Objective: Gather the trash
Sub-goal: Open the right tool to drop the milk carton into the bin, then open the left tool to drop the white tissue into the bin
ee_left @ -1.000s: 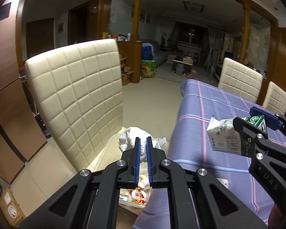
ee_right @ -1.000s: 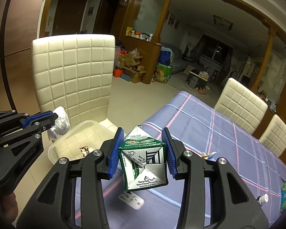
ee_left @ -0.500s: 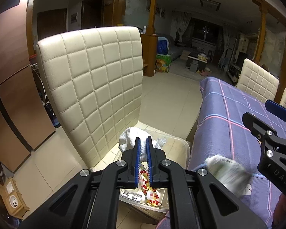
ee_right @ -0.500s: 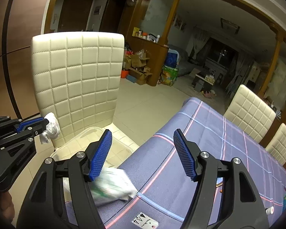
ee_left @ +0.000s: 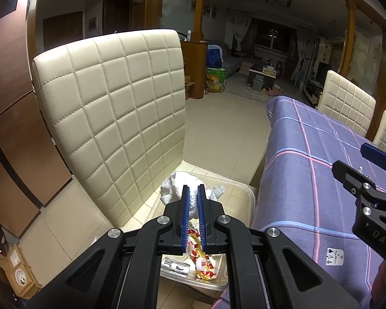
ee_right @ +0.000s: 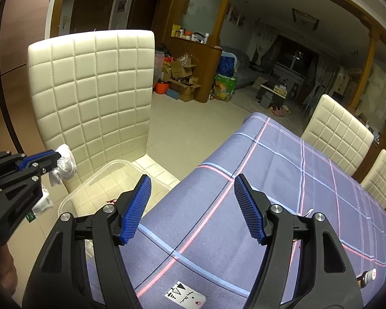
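My left gripper [ee_left: 192,189] is shut on a crumpled white tissue [ee_left: 171,186], which it holds just above a clear plastic bin [ee_left: 245,193] on the seat of a cream quilted chair [ee_left: 110,118]. Red-and-white wrappers [ee_left: 202,257] lie in the bin. In the right wrist view, the left gripper [ee_right: 52,158] with the tissue [ee_right: 65,167] hangs over the bin [ee_right: 115,162]. My right gripper [ee_right: 191,188] stands open with nothing between its blue pads, above the table's edge beside the bin. A white scrap with a green mark [ee_right: 40,204], perhaps the carton, peeks out behind the left gripper.
A table under a purple plaid cloth [ee_right: 270,180] fills the right side, and a small bottle [ee_right: 368,276] lies near its right edge. Two more cream chairs [ee_right: 337,128] stand along its far side. Beige tiled floor [ee_left: 224,128] stretches beyond, with boxes and bags at the back.
My right gripper opened and the green-and-white carton dropped out of it toward the bin. Both grippers moved forward and down toward the chair. The left one kept the tissue.
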`<control>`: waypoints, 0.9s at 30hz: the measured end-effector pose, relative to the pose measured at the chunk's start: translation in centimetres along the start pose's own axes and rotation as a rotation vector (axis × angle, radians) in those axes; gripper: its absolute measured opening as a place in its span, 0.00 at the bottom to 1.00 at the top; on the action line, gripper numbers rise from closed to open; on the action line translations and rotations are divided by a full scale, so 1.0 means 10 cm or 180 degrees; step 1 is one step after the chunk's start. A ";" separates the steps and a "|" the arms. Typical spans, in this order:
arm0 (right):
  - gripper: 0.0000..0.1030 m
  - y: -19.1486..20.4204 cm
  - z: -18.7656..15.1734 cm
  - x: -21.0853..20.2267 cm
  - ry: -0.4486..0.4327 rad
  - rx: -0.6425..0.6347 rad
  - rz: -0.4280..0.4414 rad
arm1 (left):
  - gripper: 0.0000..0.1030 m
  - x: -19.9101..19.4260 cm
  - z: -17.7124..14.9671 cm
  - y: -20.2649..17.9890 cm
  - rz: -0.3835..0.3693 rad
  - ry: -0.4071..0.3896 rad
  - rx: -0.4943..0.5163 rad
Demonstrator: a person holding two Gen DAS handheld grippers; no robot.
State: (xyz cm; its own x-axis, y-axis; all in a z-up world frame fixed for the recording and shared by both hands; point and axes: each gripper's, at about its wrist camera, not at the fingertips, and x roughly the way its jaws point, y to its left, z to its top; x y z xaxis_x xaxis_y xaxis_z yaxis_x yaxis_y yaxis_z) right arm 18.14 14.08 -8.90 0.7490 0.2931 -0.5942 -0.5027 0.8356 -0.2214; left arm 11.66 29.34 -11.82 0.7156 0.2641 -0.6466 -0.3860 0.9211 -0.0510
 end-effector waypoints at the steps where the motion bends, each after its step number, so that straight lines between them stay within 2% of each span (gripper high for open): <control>1: 0.66 0.00 -0.01 0.01 0.0009 -0.0002 0.0013 | 0.07 0.01 0.00 0.01 0.0016 0.0007 -0.0017; 27: 0.68 -0.02 -0.06 0.12 0.0141 0.0054 0.0035 | 0.08 0.40 -0.05 -0.13 -0.0185 0.0341 0.0034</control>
State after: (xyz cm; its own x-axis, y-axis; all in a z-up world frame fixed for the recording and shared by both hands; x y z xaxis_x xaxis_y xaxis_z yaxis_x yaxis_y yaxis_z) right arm 18.86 13.97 -10.00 0.7234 0.2816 -0.6303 -0.5029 0.8404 -0.2017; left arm 14.70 29.04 -14.73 0.6701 0.1785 -0.7205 -0.3391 0.9371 -0.0832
